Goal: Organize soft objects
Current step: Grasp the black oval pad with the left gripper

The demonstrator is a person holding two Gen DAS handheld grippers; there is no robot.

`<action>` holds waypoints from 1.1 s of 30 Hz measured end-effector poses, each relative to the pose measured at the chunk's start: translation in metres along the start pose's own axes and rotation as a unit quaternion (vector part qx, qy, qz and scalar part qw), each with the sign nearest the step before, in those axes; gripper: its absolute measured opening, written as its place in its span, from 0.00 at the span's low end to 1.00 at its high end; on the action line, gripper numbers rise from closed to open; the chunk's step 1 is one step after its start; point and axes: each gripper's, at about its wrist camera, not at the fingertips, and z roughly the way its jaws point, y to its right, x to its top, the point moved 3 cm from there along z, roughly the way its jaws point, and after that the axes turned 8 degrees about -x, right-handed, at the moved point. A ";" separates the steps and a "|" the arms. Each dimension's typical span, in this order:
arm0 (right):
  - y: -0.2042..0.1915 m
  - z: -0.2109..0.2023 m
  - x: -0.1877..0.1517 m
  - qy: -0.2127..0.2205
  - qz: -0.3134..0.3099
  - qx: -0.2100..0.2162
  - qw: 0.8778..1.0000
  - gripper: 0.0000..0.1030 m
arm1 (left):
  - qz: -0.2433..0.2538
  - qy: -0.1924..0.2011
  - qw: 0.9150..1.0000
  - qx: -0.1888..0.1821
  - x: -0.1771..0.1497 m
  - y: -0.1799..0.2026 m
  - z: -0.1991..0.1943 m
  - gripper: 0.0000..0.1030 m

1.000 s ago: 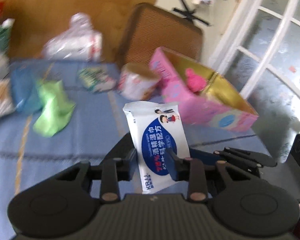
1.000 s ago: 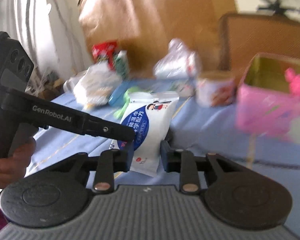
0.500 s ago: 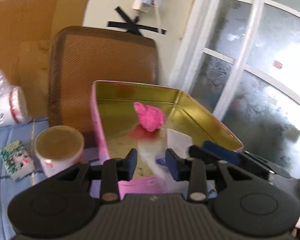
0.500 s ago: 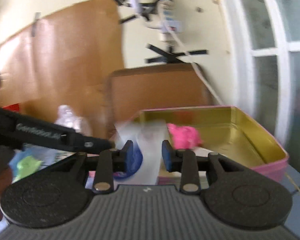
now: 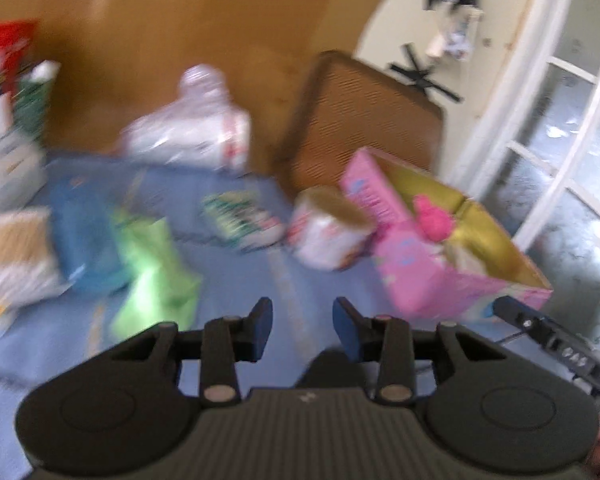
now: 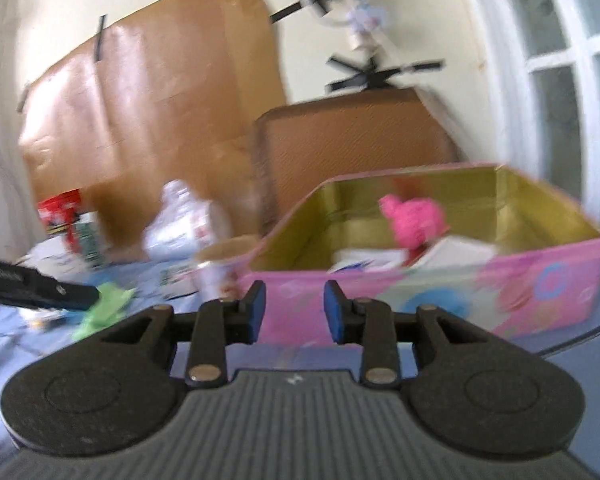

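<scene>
The pink tin box with a gold inside [image 6: 440, 304] stands on the blue cloth-covered table [image 5: 260, 280], over by the white-framed window [image 5: 560, 128]. Inside it lies a fuzzy bright pink soft toy [image 6: 414, 220] against the far wall, with white flat packets [image 6: 384, 258] resting on the floor of the box just in front of it. A round paper tub with a tan lid [image 5: 328, 232] stands right beside the box, and a small green-and-white printed packet [image 5: 240, 220] lies near that. Further along the cloth lie a crumpled lime-green cloth [image 5: 152, 276], a blue cloth [image 5: 84, 236] touching it, and a clear crinkled plastic bag [image 5: 192, 132] at the back against the brown board.

The left gripper [image 5: 302, 322] hangs above the cloth with its jaws parting a little, a clear gap between them and nothing in it. The right gripper [image 6: 293, 310] faces the near side of the box, its jaws a modest way apart and empty too.
</scene>
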 end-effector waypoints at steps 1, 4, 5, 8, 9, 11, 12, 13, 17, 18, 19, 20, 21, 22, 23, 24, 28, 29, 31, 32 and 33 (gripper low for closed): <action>-0.006 0.002 -0.003 -0.014 -0.001 0.017 1.000 0.34 | -0.008 -0.002 1.000 0.003 -0.004 -0.005 -0.003 0.33; -0.029 0.018 -0.017 -0.070 -0.013 0.066 0.995 0.35 | -0.029 -0.015 0.999 -0.004 -0.017 -0.020 -0.011 0.33; -0.037 0.023 -0.022 -0.088 -0.018 0.077 0.993 0.37 | -0.032 -0.019 0.999 -0.007 -0.021 -0.021 -0.012 0.33; -0.063 0.033 -0.037 -0.131 -0.048 0.106 0.985 0.45 | -0.027 -0.027 0.999 -0.020 -0.024 -0.019 -0.011 0.42; -0.073 0.033 -0.041 -0.138 -0.063 0.116 0.982 0.48 | -0.022 -0.027 0.999 -0.022 -0.023 -0.017 -0.010 0.46; -0.092 0.030 -0.047 -0.144 -0.103 0.129 0.976 0.49 | -0.012 -0.032 0.999 -0.032 -0.021 -0.013 -0.004 0.46; -0.100 0.027 -0.048 -0.142 -0.119 0.132 0.974 0.49 | -0.008 -0.037 0.999 -0.040 -0.021 -0.010 0.000 0.46; -0.107 0.025 -0.050 -0.141 -0.133 0.134 0.972 0.49 | -0.003 -0.042 0.998 -0.046 -0.023 -0.009 0.004 0.46; -0.126 0.028 -0.053 -0.143 -0.179 0.125 0.965 0.49 | -0.003 -0.069 0.995 -0.069 -0.029 -0.001 0.027 0.45; -0.128 0.030 -0.053 -0.139 -0.186 0.120 0.965 0.50 | -0.001 -0.070 0.995 -0.072 -0.031 0.003 0.028 0.45; -0.128 0.032 -0.051 -0.136 -0.187 0.112 0.966 0.51 | 0.005 -0.077 0.994 -0.079 -0.034 0.009 0.028 0.45; -0.126 0.034 -0.050 -0.136 -0.184 0.109 0.967 0.51 | 0.012 -0.082 0.993 -0.083 -0.036 0.015 0.027 0.48; -0.122 0.034 -0.049 -0.135 -0.179 0.106 0.969 0.52 | 0.018 -0.083 0.993 -0.082 -0.038 0.018 0.025 0.49; -0.119 0.034 -0.048 -0.133 -0.178 0.101 0.970 0.52 | 0.019 -0.085 0.992 -0.087 -0.039 0.020 0.024 0.50; -0.116 0.035 -0.048 -0.133 -0.181 0.098 0.970 0.52 | 0.011 -0.088 0.991 -0.096 -0.038 0.019 0.023 0.51; -0.113 0.034 -0.049 -0.132 -0.181 0.094 0.970 0.53 | -0.001 -0.089 0.990 -0.106 -0.036 0.018 0.022 0.51; -0.106 0.028 -0.047 -0.136 -0.159 0.107 0.972 0.56 | -0.031 -0.076 0.992 -0.095 -0.025 0.006 0.024 0.62; -0.108 0.028 -0.047 -0.137 -0.156 0.113 0.972 0.60 | -0.037 -0.075 0.993 -0.089 -0.022 0.004 0.025 0.64; -0.112 0.029 -0.047 -0.135 -0.153 0.118 0.972 0.72 | -0.045 -0.077 0.992 -0.089 -0.018 0.003 0.030 0.64; -0.115 0.031 -0.047 -0.136 -0.150 0.119 0.972 0.77 | -0.045 -0.078 0.992 -0.091 -0.016 0.005 0.033 0.64; -0.118 0.035 -0.048 -0.139 -0.148 0.117 0.972 0.77 | -0.041 -0.081 0.992 -0.089 -0.016 0.006 0.036 0.64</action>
